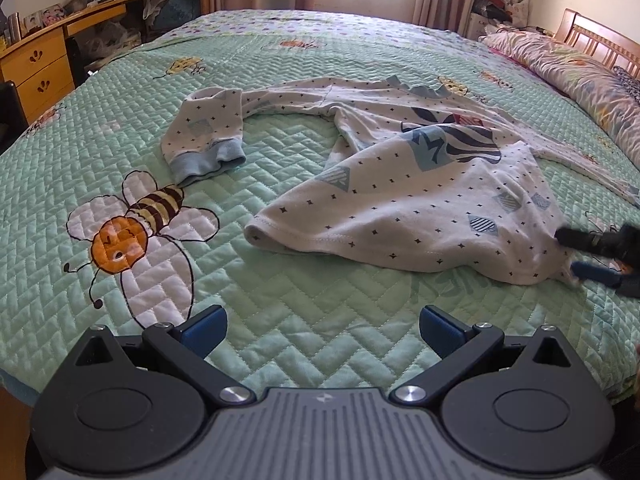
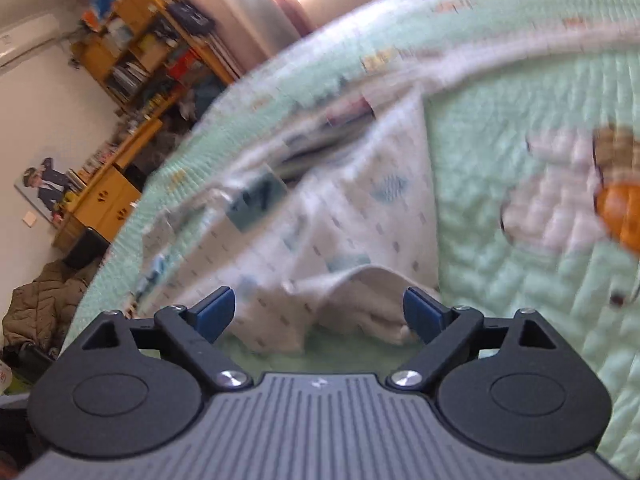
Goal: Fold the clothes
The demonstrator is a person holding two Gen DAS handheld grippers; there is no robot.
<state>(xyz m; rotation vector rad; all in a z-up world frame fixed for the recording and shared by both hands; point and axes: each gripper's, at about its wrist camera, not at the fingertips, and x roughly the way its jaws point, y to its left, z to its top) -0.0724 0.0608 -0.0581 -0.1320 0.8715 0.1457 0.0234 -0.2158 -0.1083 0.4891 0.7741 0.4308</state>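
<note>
A white long-sleeved shirt [image 1: 420, 200] with small dark dots and blue cuffs lies crumpled on the green quilted bedspread [image 1: 300, 320]. One sleeve [image 1: 208, 136] stretches out to the left. My left gripper [image 1: 322, 330] hovers open over bare quilt, short of the shirt's hem. My right gripper [image 1: 568, 254] shows at the right edge of the left wrist view, its fingers straddling the shirt's hem corner. In the blurred right wrist view the right gripper [image 2: 318, 314] stands open, and the shirt's hem [image 2: 360, 304] bunches between its wide-apart fingers.
An embroidered bee [image 1: 132, 224] decorates the quilt at the left. A wooden desk with drawers [image 1: 40, 68] stands along the left side of the bed. A pillow and patterned quilt [image 1: 580, 72] lie by the wooden headboard [image 1: 600, 36] at the right.
</note>
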